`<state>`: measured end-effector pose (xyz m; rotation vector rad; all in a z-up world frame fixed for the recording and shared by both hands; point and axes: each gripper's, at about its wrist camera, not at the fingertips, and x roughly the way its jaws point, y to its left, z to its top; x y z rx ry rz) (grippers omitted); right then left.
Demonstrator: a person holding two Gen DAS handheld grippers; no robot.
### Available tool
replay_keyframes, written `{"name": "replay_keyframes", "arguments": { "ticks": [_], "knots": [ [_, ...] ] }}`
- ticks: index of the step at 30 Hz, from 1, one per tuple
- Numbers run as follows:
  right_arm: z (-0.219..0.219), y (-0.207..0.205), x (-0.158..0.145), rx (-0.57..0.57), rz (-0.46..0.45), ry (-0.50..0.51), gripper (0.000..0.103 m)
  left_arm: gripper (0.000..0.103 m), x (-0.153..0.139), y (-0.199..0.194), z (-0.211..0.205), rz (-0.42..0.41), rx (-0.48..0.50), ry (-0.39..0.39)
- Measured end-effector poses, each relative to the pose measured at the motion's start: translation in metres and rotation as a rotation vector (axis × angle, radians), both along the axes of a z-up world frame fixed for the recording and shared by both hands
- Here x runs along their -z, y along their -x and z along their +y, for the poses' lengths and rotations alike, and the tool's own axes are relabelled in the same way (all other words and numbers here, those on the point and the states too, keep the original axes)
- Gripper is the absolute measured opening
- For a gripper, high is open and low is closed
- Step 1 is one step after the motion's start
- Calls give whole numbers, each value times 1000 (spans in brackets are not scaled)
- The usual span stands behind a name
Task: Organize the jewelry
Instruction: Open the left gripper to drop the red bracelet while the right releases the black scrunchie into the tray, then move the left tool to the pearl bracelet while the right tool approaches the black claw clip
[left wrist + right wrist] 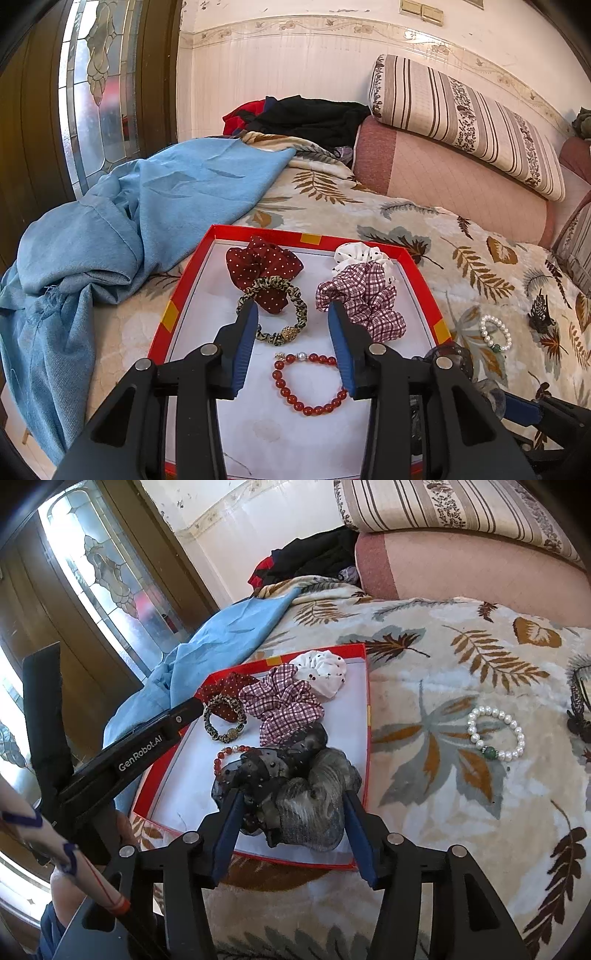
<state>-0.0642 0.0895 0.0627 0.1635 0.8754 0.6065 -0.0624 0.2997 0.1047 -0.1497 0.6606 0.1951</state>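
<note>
A red-rimmed tray (pixel 173 306) (pixel 367 716) lies on the leaf-print bedspread. In it are a red dotted scrunchie (pixel 262 262), a leopard scrunchie (pixel 301 306), a plaid scrunchie (pixel 364 295), a white scrunchie (pixel 354 253) and a red bead bracelet (pixel 306 408). My left gripper (pixel 291 304) hovers open above the bracelet, holding nothing. A black-and-grey sheer scrunchie (pixel 303 797) rests in the tray's near right corner. My right gripper (pixel 293 799) stands open around it, a finger on each side. A pearl bracelet (pixel 474 731) (pixel 484 328) lies on the bedspread right of the tray.
A dark hair claw (pixel 541 314) (pixel 580 716) lies beyond the pearl bracelet. Blue cloth (pixel 147 206) is bunched left of the tray. Bolsters (pixel 461 122) and a pile of dark clothes (pixel 306 114) line the wall. A glass-panelled door (pixel 96 74) stands at the left.
</note>
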Motion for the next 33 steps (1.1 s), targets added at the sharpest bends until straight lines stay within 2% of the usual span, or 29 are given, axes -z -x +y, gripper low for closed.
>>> {"name": "replay_keyframes", "arguments": {
  "ticks": [12,13,15,17,24,33],
  "knots": [
    [-22,8,-8,38,-28,-11,60,40,-2,1,0,-7,-8,4],
    [-24,8,-9,41,-30,-12,58,40,-2,1,0,-7,-7,5],
    [-27,6,-8,48,-21,-10,43,40,-2,0,0,-9,-7,5],
    [-28,5,-7,46,-16,-13,39,40,-3,1,0,-12,-7,8],
    [-48,2,-15,88,-40,-13,39,42,-8,4,-5,-39,5,17],
    [-102,-1,-16,195,-32,-18,39,43,-12,-2,-32,-51,51,11]
  ]
}}
